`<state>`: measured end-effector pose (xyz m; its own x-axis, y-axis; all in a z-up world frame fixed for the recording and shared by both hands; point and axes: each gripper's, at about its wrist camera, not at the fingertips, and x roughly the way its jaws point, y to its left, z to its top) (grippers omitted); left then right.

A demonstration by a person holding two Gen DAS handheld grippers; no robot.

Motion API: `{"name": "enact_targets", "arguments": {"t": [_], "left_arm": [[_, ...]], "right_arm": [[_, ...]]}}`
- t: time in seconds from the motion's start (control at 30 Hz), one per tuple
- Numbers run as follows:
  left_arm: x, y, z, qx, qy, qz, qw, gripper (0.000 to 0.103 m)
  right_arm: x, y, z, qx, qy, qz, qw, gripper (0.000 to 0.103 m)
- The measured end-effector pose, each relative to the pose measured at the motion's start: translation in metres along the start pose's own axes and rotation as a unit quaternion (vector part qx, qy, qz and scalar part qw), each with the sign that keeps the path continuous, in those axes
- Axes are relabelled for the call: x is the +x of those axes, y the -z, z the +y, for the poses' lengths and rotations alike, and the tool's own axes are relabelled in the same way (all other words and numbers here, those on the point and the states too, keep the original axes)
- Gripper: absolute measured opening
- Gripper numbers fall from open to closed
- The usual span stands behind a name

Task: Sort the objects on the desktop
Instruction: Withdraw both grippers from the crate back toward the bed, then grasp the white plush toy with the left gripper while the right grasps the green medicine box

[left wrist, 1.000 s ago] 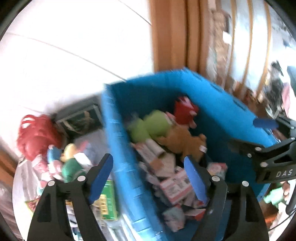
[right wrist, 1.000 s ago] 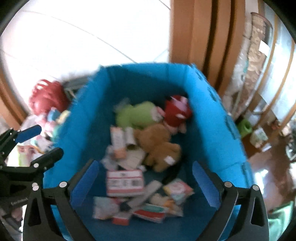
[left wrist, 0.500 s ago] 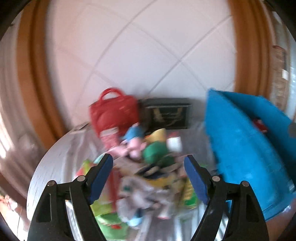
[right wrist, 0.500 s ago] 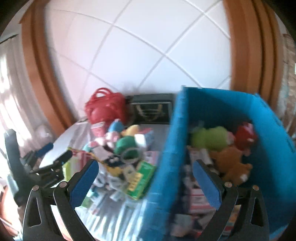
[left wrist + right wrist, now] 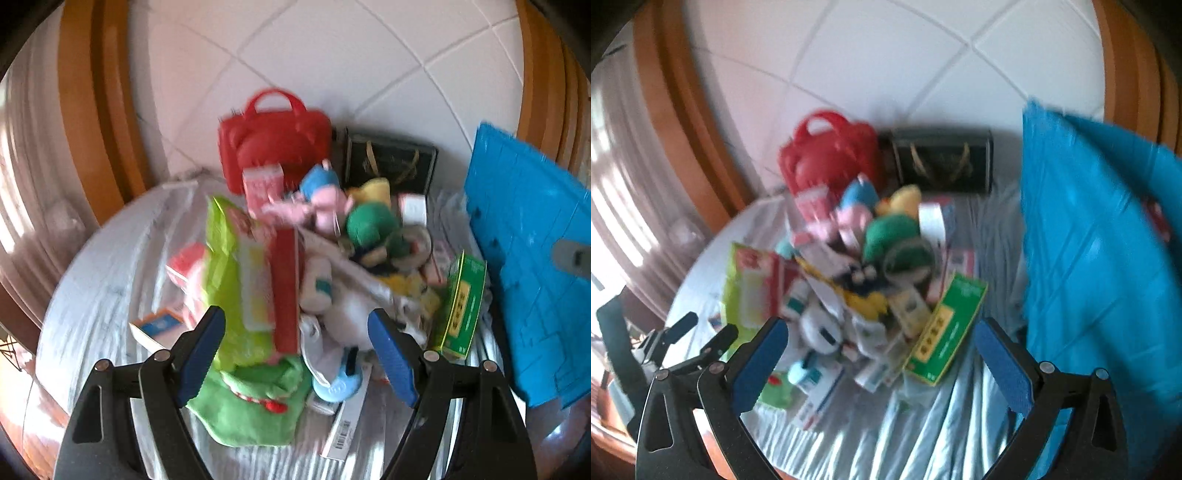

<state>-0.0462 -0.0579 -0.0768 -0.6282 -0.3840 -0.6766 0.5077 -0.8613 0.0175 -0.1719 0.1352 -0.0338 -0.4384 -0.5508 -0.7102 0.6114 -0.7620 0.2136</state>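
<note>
A pile of mixed objects lies on a round table with a pale cloth: a green snack bag, a green plush, a green box, a green ball-shaped toy, a pink and blue plush and small cartons. My left gripper is open and empty, just above the near side of the pile. My right gripper is open and empty above the pile's near edge. The left gripper also shows in the right wrist view.
A blue fabric bin stands at the right of the table. A red handbag and a dark box stand at the back by the white tiled wall. Wooden frames flank the wall.
Both grippers have swung left from above the blue bin's inside to above the pile on the table. Both stayed open and empty.
</note>
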Motion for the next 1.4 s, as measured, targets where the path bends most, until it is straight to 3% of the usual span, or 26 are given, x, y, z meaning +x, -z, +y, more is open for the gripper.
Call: {"name": "enact_targets", "arguments": {"t": [0.3,0.53,0.63,0.73,0.93,1.0,1.03,1.17,1.37,1.4], "left_arm": [[0.073,0.006,-0.035,-0.007,0.041,0.075,0.9963,0.079],[0.122,0.008,-0.045,-0.027,0.045,0.125,0.9908,0.079],[0.129,0.006,-0.046,-0.023,0.049,0.124,0.9908,0.079],[0.128,0.006,-0.046,-0.012,0.056,0.117,0.9915,0.068],[0.137,0.003,-0.046,-0.012,0.055,0.124,0.9907,0.070],[0.138,0.001,-0.048,-0.010,0.052,0.123,0.9911,0.066],[0.136,0.001,-0.049,-0.007,0.051,0.119,0.9915,0.062],[0.117,-0.002,-0.046,-0.012,0.050,0.108,0.9928,0.053],[0.075,-0.010,-0.038,-0.007,0.037,0.073,0.9966,0.034],[0.073,-0.011,-0.036,-0.007,0.037,0.072,0.9967,0.026]], "right_arm": [[0.083,0.037,-0.036,0.051,0.053,0.071,0.995,0.103],[0.130,0.042,-0.053,0.071,0.086,0.103,0.988,0.103],[0.148,0.036,-0.059,0.075,0.095,0.108,0.987,0.103],[0.165,0.032,-0.062,0.075,0.101,0.108,0.986,0.103],[0.197,0.028,-0.068,0.075,0.101,0.127,0.984,0.103],[0.198,0.028,-0.068,0.072,0.108,0.129,0.983,0.084],[0.194,0.028,-0.067,0.064,0.123,0.124,0.983,0.064],[0.172,0.031,-0.058,0.047,0.115,0.108,0.986,0.059],[0.109,0.027,-0.033,0.011,0.085,0.046,0.995,0.057],[0.102,0.026,-0.030,0.006,0.081,0.039,0.996,0.057]]}}
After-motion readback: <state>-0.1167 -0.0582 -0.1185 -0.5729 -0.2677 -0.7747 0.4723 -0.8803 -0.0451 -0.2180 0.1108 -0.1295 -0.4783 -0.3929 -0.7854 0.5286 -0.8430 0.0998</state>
